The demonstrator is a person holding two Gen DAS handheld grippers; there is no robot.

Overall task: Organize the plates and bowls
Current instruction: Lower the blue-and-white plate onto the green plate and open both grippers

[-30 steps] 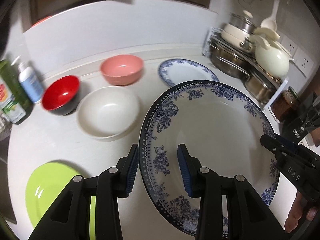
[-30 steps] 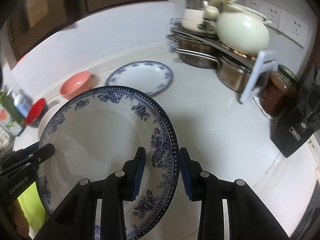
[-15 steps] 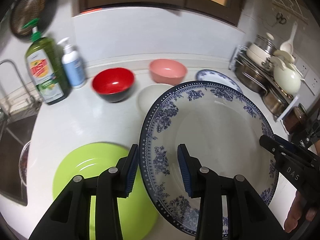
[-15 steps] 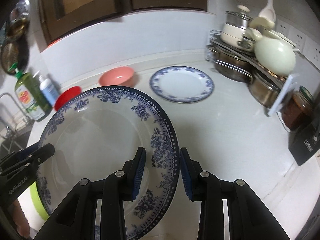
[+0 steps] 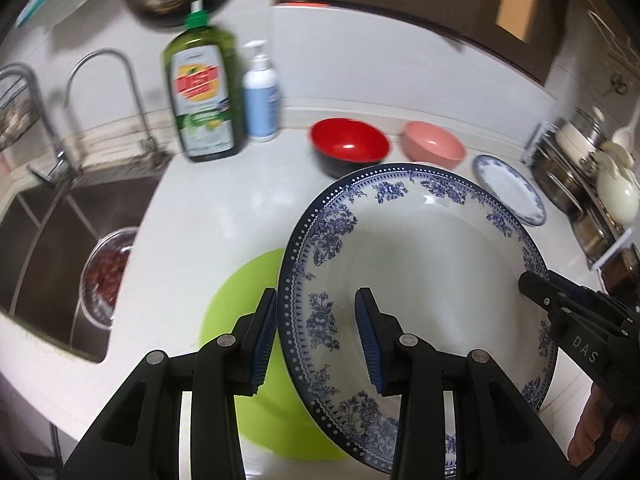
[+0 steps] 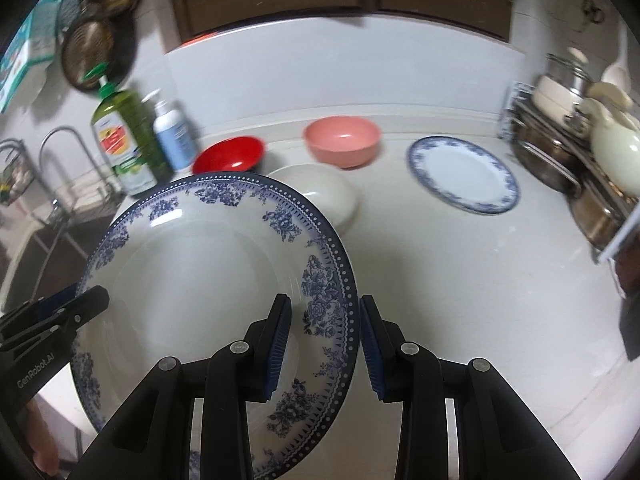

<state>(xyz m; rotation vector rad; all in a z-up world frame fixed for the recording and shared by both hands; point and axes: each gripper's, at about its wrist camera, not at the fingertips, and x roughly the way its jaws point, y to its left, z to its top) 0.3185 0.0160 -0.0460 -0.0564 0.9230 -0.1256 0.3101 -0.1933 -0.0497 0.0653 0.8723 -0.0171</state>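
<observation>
We hold the big blue plate above the counter: the left gripper clamps its left rim, the right gripper its right rim. Only the left view shows the green plate under it and the sink. Only the right view shows the white bowl.

The large plate hides half the green plate — soap-bottle label blurred, unreadable; white bowl partly covered.
</observation>
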